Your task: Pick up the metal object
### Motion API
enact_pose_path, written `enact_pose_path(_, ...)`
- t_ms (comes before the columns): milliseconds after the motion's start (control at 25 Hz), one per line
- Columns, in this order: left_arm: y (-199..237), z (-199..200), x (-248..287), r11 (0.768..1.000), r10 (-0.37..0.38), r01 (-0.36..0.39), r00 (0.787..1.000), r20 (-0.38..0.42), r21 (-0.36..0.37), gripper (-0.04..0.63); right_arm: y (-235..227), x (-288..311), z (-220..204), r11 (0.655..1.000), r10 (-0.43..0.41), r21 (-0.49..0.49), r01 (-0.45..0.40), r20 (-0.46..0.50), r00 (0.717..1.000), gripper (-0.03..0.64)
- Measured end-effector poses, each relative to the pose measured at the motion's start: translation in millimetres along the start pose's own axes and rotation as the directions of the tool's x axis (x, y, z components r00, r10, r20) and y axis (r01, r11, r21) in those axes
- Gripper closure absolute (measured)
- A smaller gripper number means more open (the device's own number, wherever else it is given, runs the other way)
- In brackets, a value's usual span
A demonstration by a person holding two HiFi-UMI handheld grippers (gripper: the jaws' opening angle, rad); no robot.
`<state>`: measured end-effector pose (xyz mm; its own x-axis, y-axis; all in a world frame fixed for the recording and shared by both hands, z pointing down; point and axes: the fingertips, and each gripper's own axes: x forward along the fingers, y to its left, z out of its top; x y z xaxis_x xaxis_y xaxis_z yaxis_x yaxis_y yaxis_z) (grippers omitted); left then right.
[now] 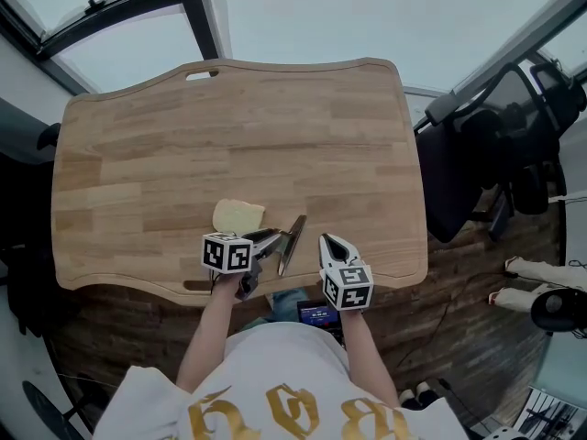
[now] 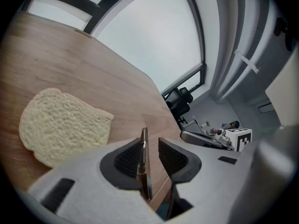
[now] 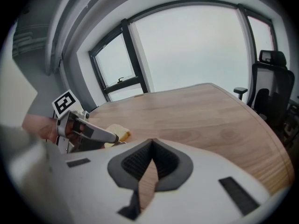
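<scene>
The metal object (image 1: pixel 293 236) is a thin flat blade near the front edge of the wooden table (image 1: pixel 229 126). My left gripper (image 1: pixel 273 239) is shut on it. In the left gripper view the blade (image 2: pixel 145 171) stands edge-on against the left pad, and my left gripper (image 2: pixel 150 146) shows a sliver of wood beside the right pad. A slice of bread (image 1: pixel 238 216) lies just left of the blade and fills the left of that view (image 2: pixel 60 125). My right gripper (image 1: pixel 332 242) hovers a little to the right, shut and empty (image 3: pixel 150 143).
A black office chair (image 1: pixel 477 154) stands off the table's right end. A phone with a lit screen (image 1: pixel 318 315) sits in the person's lap below the front edge. Window frames (image 1: pixel 197 12) run behind the table. Another person's feet (image 1: pixel 527 269) are at far right.
</scene>
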<state>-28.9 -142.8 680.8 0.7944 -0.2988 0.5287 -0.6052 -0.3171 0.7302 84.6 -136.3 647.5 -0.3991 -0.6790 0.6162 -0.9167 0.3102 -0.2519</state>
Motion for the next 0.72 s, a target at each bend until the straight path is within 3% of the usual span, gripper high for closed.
enact_pose_path(600, 8.2, -17.4, 21.2, 0.999, -0.011, 0.007, 0.994, -0.112, -0.036, 0.48, -11.0, 12.6, -8.5, 1.0, 0.0, 0.015, 0.001, -0.048, 0.999, 0.606)
enact_pose_path(720, 10.0, -16.5, 21.1, 1.0, 0.01, -0.012, 0.993, -0.117, -0.022, 0.525, -12.7, 14.4, -9.5, 1.0, 0.002, 0.018, -0.001, -0.056, 0.998, 0.606)
